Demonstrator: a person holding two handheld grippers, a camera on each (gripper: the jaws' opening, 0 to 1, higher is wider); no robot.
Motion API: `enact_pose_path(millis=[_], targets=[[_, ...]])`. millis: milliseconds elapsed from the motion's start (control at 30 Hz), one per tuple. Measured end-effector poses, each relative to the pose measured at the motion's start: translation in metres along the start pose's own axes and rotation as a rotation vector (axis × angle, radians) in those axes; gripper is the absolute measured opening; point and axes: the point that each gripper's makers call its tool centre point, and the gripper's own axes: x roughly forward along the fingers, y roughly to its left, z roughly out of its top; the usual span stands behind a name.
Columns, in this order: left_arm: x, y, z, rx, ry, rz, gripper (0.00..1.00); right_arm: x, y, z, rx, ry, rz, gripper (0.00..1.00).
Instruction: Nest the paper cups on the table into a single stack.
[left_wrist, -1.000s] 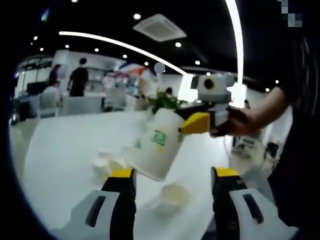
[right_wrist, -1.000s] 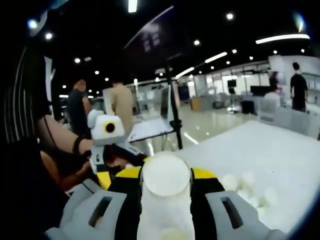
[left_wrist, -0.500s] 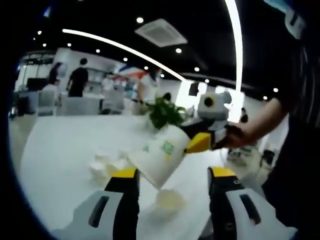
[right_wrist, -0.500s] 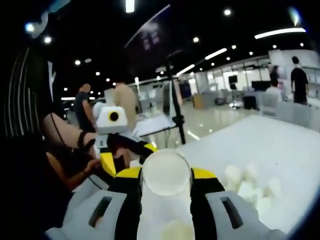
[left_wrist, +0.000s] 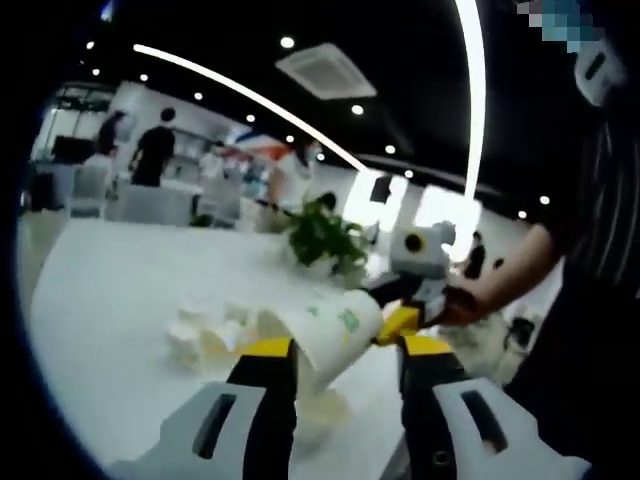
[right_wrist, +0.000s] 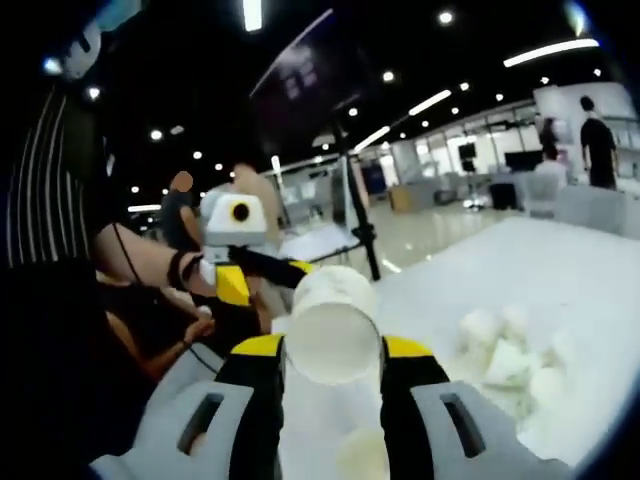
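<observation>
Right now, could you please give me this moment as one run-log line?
phase: nesting | right hand-held gripper: shut on paper cup | left hand-held gripper: open, beside cup | loose cups: on table

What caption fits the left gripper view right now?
Right tongs carry a tilted paper cup between the left tongs, above loose cups on the white table.

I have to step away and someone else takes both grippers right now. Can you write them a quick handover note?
Right gripper: shut on a paper cup, held off the table, base facing the camera.
Left gripper: open and holding nothing; the held cup hangs tilted between its fingers, gripped at the rim by the right gripper.
Loose cups lie clustered on the white table, with one more cup below the held one.
Done: one cup picked up.
Left: nest it with the others; no stack is visible yet.
</observation>
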Motion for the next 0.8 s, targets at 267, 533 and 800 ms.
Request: enact_pose_path(millis=[267,533,800], targets=[[0.000,-0.003,0.000,-0.001,0.002,-0.014,0.28,0.000,0.003,-0.006,-0.004,0.020,0.017,0.33],[0.000,-0.005,0.002,-0.002,0.006,-0.028,0.18,0.001,0.006,-0.014,-0.013,0.042,0.028,0.33],[0.002,-0.008,-0.001,-0.012,0.016,-0.037,0.14,0.000,0.009,-0.021,0.002,0.053,0.037,0.33]])
